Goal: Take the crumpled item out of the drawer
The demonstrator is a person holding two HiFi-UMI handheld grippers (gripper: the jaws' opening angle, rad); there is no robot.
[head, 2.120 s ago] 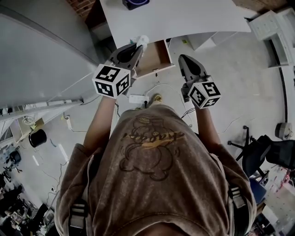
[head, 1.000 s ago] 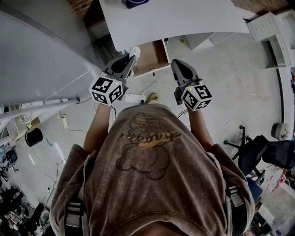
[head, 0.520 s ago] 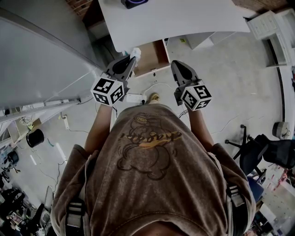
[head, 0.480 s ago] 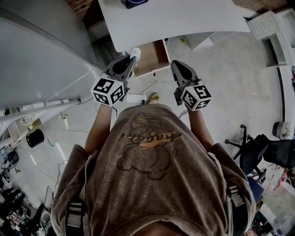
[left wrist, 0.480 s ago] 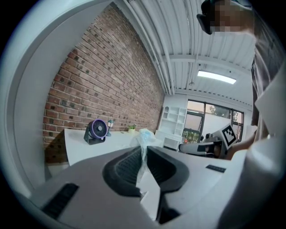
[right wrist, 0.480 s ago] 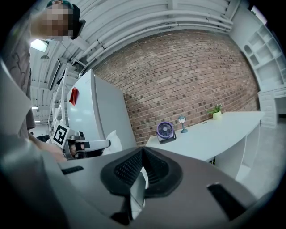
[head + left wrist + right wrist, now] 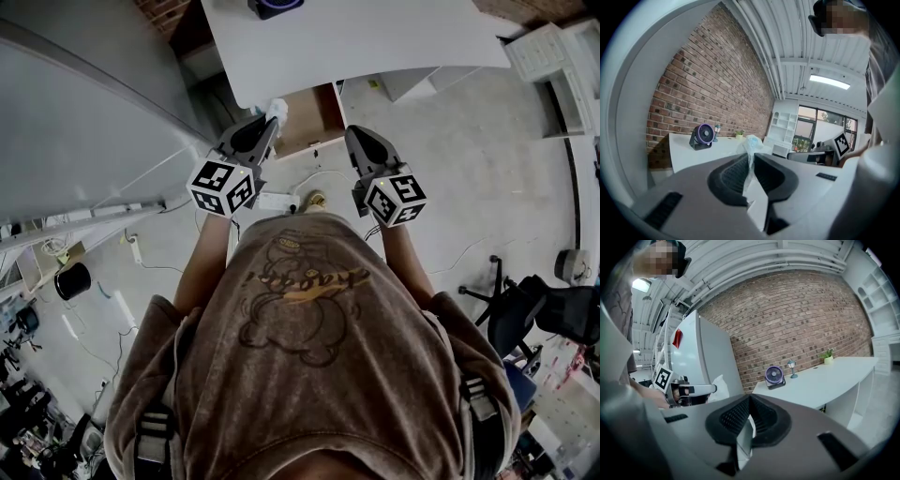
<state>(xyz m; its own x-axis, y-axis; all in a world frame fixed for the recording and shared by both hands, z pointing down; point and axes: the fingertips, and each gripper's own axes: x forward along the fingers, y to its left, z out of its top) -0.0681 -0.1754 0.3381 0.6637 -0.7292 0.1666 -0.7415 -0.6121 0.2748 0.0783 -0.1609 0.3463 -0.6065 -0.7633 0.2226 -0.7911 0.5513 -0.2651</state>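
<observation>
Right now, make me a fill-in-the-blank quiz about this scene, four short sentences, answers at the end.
1. The crumpled item is pinched by the ____ gripper.
2. The right gripper is shut and holds ____.
3. Under the desk, the drawer stands ____.
4. The fan on the desk is ____ in colour.
Missing words: left; nothing; open; purple.

Thin transl. plastic: crumpled item (image 7: 751, 143); wood: drawer (image 7: 309, 117); rough brick: wall (image 7: 717, 84).
</observation>
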